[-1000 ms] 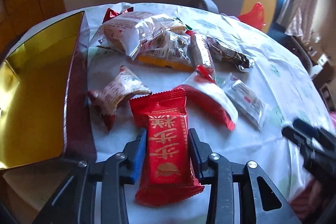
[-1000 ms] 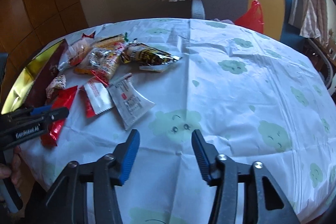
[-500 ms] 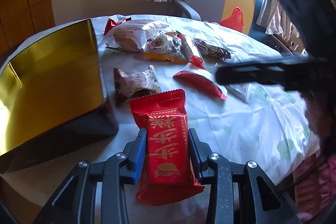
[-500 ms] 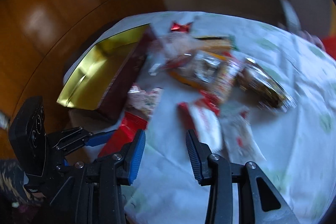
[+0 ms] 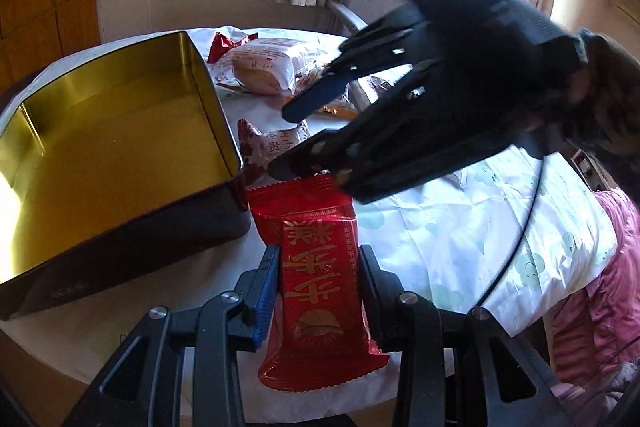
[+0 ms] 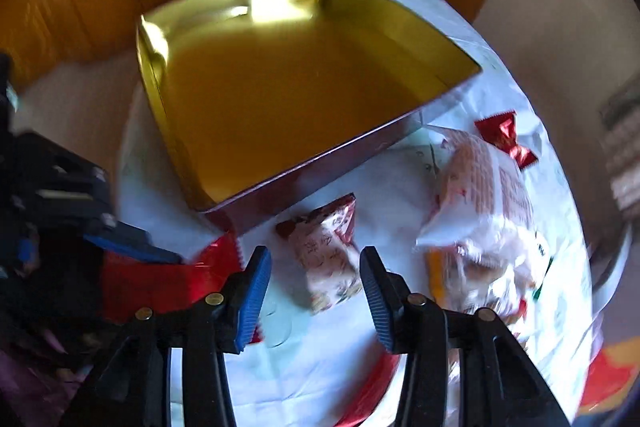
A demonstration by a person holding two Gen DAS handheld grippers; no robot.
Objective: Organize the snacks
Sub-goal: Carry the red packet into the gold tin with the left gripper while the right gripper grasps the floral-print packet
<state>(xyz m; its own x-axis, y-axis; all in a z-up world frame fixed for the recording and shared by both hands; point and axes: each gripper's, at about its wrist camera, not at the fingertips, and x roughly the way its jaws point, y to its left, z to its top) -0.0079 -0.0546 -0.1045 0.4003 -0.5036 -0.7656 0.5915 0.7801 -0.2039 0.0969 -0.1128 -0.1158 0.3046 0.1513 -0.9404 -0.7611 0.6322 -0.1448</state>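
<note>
My left gripper [image 5: 318, 255] is shut on a red snack packet [image 5: 320, 291] with gold lettering, held just off the near corner of the open gold tin [image 5: 100, 147]. My right gripper [image 6: 314, 255] points steeply down over a small white-and-red patterned packet [image 6: 326, 251] that lies on the cloth beside the tin [image 6: 280, 87]. Its jaws are opening; the packet shows between the blue pads [image 6: 252, 287], which do not press on it. In the left wrist view the right gripper [image 5: 280, 141] hangs over that same packet [image 5: 276, 145].
A large white bread packet [image 6: 480, 195] and a red foil sweet [image 6: 506, 137] lie right of the tin, with more snacks behind them. The white patterned tablecloth [image 5: 460, 239] covers a round table. A person's pink sleeve [image 5: 600, 287] is at its right edge.
The right gripper swung left from the bare cloth to above the small packet beside the tin, rolling as it went. The left gripper carried the red packet closer to the tin's corner.
</note>
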